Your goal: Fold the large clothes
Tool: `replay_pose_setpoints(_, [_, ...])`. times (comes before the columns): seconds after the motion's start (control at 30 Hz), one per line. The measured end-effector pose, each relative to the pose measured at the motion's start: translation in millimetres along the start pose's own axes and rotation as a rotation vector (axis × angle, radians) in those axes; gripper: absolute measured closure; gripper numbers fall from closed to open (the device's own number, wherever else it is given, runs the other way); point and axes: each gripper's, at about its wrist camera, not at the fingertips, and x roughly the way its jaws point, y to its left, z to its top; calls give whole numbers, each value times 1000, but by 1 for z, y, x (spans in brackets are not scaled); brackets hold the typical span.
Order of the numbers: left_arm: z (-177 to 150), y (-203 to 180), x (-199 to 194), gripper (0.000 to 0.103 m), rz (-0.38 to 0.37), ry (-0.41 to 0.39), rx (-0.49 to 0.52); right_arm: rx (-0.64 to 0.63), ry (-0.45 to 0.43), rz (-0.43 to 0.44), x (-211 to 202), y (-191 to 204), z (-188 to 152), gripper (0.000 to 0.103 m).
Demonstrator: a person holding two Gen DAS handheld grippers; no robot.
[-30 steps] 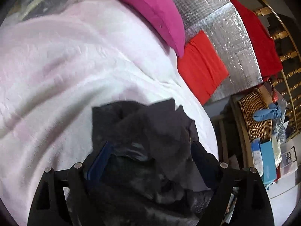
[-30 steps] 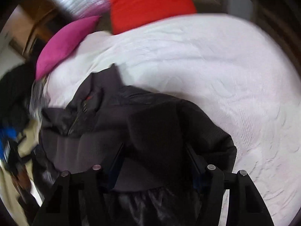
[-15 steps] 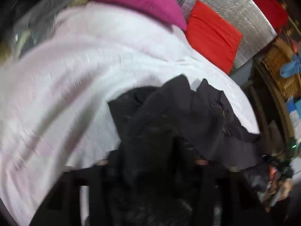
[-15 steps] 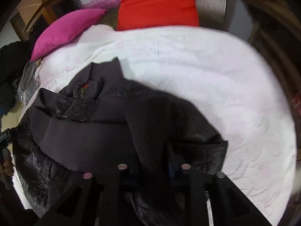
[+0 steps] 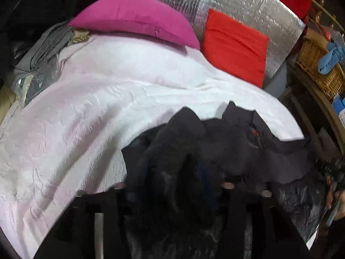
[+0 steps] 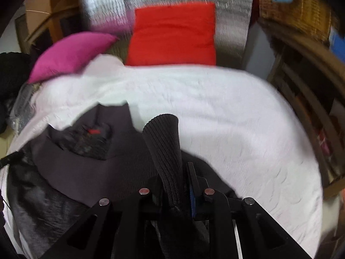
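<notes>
Tongs, two: right tongs [image 6: 176, 185] pinching one dark jacket's [image 6: 86, 168] cuff; left tongs [image 5: 172, 185] closing on it.

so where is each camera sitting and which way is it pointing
Left wrist: rides the left tool, angled down over the dark jacket toward the pink pillow; its jaws are closing on bunched jacket fabric.
Right wrist: rides the right tool, angled down across the white bedspread toward the red cushion; its jaws are shut on the jacket's ribbed cuff.
Shared: jacket, bedspread, both cushions, silver foil backdrop.
</notes>
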Motion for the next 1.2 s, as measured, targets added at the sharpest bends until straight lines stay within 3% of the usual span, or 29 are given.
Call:
replay_pose_setpoints(0.1, [3,-4,-7,89,-13,-56,9,60,-27,34,-2,-8,0,85])
replay_pose_setpoints(0.2, [7,-10,-26,90,-42,-173,11,117,-136,53,-23,-19,15,85])
replay_pose_setpoints(0.33, [13,-22,-28,90,50,-273,25,171,-231,50,-25,-27,33,85])
replay_pose_setpoints(0.4, [14,-21,-5,81,96,-218,12,209,-221,20,-4,-32,35,85])
replay_pose_setpoints(0.43, [13,-19,14,81,133,-152,12,229,-195,2,12,-33,34,85])
replay_pose_setpoints(0.53, [5,-12,54,79,205,6,10,335,-12,48,72,-49,19,81])
replay_pose_setpoints(0.57, [5,-12,55,79,207,17,14,372,17,78,78,-53,15,80])
replay_pose_setpoints(0.6, [6,-12,51,71,207,6,19,431,24,130,80,-61,10,73])
replay_pose_setpoints(0.63, [7,-13,45,56,205,-6,18,475,1,178,74,-69,8,60])
replay_pose_setpoints(0.7, [9,-12,31,35,202,-42,-1,524,-31,213,58,-78,6,23])
replay_pose_setpoints(0.8, [7,-11,18,35,195,-61,-11,536,-121,224,17,-87,0,22])
replay_pose_setpoints(0.97, [0,-7,10,35,198,-43,-21,480,-137,204,-42,-85,-29,22])
replay_pose_setpoints(1.2, [-21,-17,-11,35,198,-43,26,473,-145,209,-86,-71,-85,22])
